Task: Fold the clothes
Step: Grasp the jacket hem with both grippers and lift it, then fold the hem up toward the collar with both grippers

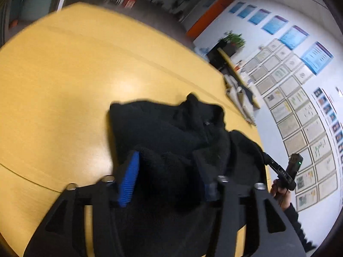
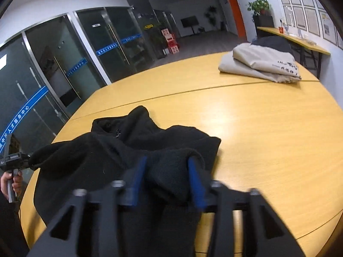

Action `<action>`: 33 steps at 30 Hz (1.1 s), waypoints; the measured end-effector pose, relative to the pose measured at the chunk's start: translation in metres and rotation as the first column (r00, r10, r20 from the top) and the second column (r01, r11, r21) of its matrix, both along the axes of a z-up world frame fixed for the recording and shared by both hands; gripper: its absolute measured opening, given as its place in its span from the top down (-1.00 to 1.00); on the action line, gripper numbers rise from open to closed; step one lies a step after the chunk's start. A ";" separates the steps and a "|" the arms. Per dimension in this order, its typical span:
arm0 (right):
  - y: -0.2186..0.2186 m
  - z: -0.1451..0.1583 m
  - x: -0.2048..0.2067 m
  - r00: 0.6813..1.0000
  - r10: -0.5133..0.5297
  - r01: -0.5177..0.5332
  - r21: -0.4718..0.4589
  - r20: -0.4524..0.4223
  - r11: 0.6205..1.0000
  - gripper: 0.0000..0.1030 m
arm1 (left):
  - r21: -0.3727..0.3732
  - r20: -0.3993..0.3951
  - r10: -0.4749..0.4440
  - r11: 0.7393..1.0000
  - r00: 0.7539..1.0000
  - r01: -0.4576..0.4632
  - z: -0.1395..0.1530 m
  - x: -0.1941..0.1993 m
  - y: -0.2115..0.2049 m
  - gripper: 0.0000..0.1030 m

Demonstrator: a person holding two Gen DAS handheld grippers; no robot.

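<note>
A black fleece jacket (image 1: 171,126) lies bunched on the yellow table (image 1: 64,85); it also shows in the right wrist view (image 2: 120,150). My left gripper (image 1: 167,171) has a thick fold of the fleece between its blue-padded fingers (image 1: 130,177). My right gripper (image 2: 168,175) likewise holds a fold of the jacket between its fingers (image 2: 196,182). The other gripper shows at the edge of each view, the right one in the left wrist view (image 1: 283,171) and the left one in the right wrist view (image 2: 15,160), each at a jacket end.
A folded grey garment (image 2: 259,64) lies at the far side of the table (image 2: 278,139), with a dark one behind it. Glass doors stand to the left, a side table and potted plant (image 2: 259,6) by the far wall.
</note>
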State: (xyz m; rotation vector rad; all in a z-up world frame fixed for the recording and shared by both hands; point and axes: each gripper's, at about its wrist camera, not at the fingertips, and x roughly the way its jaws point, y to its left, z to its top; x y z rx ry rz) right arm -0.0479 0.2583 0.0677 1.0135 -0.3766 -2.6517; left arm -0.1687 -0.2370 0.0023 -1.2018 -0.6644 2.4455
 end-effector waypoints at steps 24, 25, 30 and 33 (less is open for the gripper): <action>-0.004 0.037 0.003 0.994 0.010 -0.010 0.002 -0.108 1.000 0.87 | 0.027 -0.079 -0.110 0.993 0.991 0.113 -0.008 -0.021 -0.005 0.85; -0.001 0.036 -0.005 0.995 -0.004 0.004 -0.007 -0.095 1.000 0.87 | 0.016 -0.077 -0.102 0.995 0.992 0.103 -0.009 -0.028 -0.006 0.84; 0.003 -0.003 -0.038 0.996 -0.002 0.007 -0.063 0.090 0.998 0.77 | -0.025 0.087 -0.061 0.998 0.994 0.063 -0.054 -0.059 -0.014 0.68; 0.004 -0.017 -0.031 0.992 0.017 -0.009 -0.071 0.123 0.997 0.00 | -0.018 0.095 -0.010 1.000 0.995 0.012 -0.063 -0.053 -0.026 -0.25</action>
